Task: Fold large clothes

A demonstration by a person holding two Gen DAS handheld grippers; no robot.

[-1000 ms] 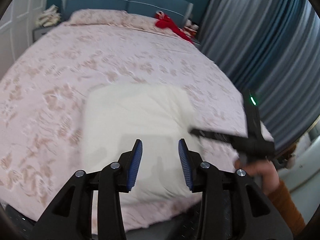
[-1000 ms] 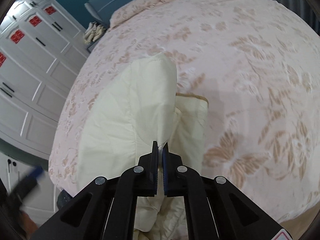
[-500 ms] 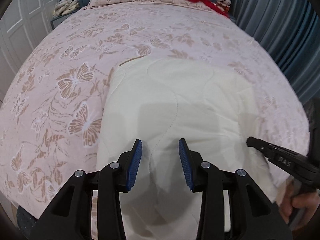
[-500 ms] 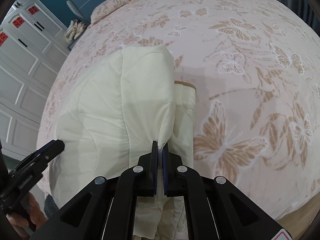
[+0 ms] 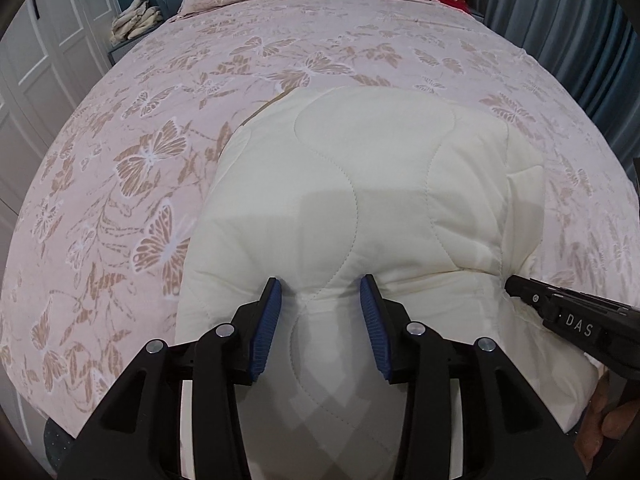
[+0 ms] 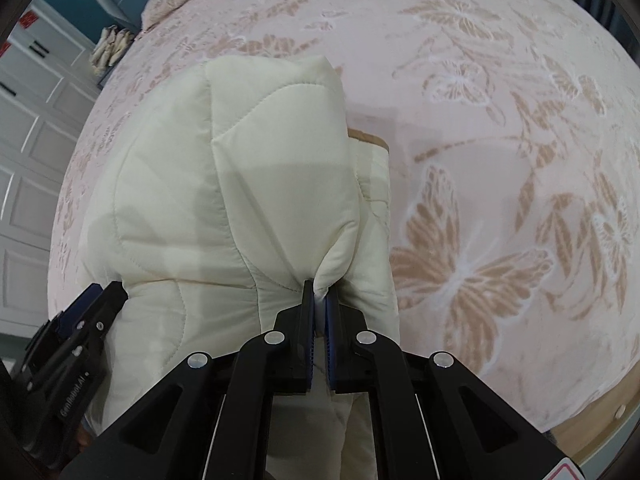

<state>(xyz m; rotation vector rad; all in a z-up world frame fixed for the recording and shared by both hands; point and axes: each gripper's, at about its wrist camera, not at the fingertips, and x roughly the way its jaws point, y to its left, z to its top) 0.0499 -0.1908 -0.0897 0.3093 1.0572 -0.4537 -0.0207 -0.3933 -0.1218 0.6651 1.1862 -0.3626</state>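
Two grippers work a cream quilt [image 5: 360,184] mid-fold: right gripper [image 6: 319,300] pinches its edge at lower centre; left gripper [image 5: 320,300], fingers spread, must next grasp.

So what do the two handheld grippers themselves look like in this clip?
Both the left gripper and the right gripper have matte black angular frames, silver rivets and blue ribbed finger pads. White "DAS" lettering marks the right one's side; the left's side lettering is too blurred to read.
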